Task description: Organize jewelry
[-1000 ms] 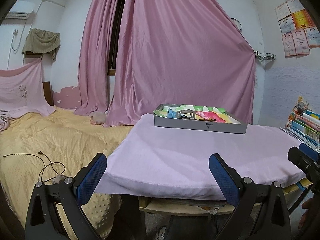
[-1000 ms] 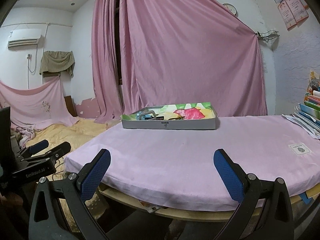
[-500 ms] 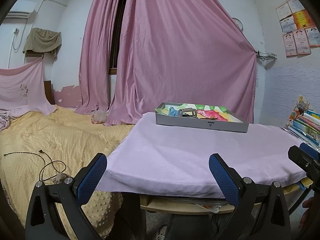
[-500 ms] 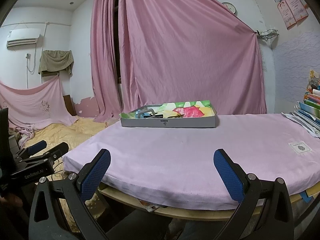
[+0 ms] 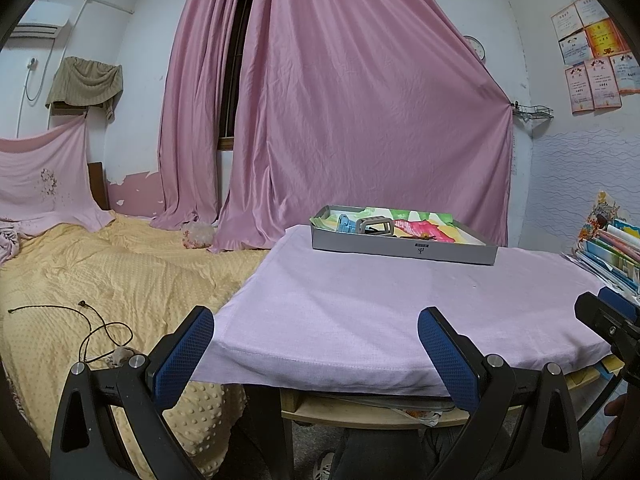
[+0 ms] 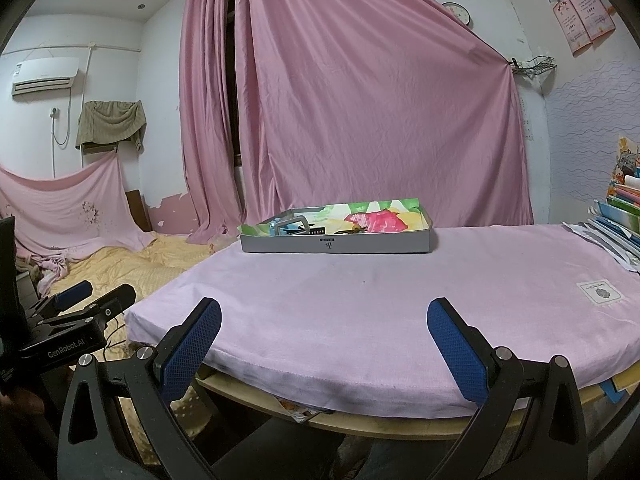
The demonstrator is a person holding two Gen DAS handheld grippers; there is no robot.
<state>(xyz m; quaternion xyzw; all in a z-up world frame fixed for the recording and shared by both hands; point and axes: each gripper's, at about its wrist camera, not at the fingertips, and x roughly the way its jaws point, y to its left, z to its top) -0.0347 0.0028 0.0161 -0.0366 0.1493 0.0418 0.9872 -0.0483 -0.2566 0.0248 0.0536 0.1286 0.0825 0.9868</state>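
The left gripper (image 5: 316,340) was spread wide, its blue pads (image 5: 184,356) far apart with nothing between them, and it touched nothing. It hung at the near edge of the table (image 5: 360,320), which was covered by a lilac cloth. The right gripper (image 6: 324,340) was likewise wide apart and empty, held off the same near edge, clear of the cloth. In the right wrist view the left gripper (image 6: 80,312) showed at the left edge, low beside the table, and its black body carried the white lettering "GenRobot.AI". In the left wrist view part of the right gripper (image 5: 612,320) showed at the right edge.

The tray (image 5: 404,250), a shallow grey box, sat on the far side of the table, well apart from both grippers. Its front wall bore a small dark logo mark (image 6: 328,244), too small to read. Its lining was a bright print in green, pink and yellow. Inside, toward its left end, lay the jewelry: a blue piece (image 5: 345,224), a grey rectangular ring-shaped piece (image 5: 374,226) just beside it, and small dark and gold bits (image 5: 420,236) nearer the middle; their exact kind could not be told.

On the cloth at the right lay a white square label (image 6: 600,292) with a round printed emblem, its writing unreadable. Certificates (image 5: 596,56) hung on the right wall, their text too small to read. A stack of books (image 5: 612,248) stood at the table's right end. A pink curtain (image 5: 360,120) hung behind the tray, and a yellow bed (image 5: 100,272) lay left of the table with a dark cord (image 5: 92,328) on it.
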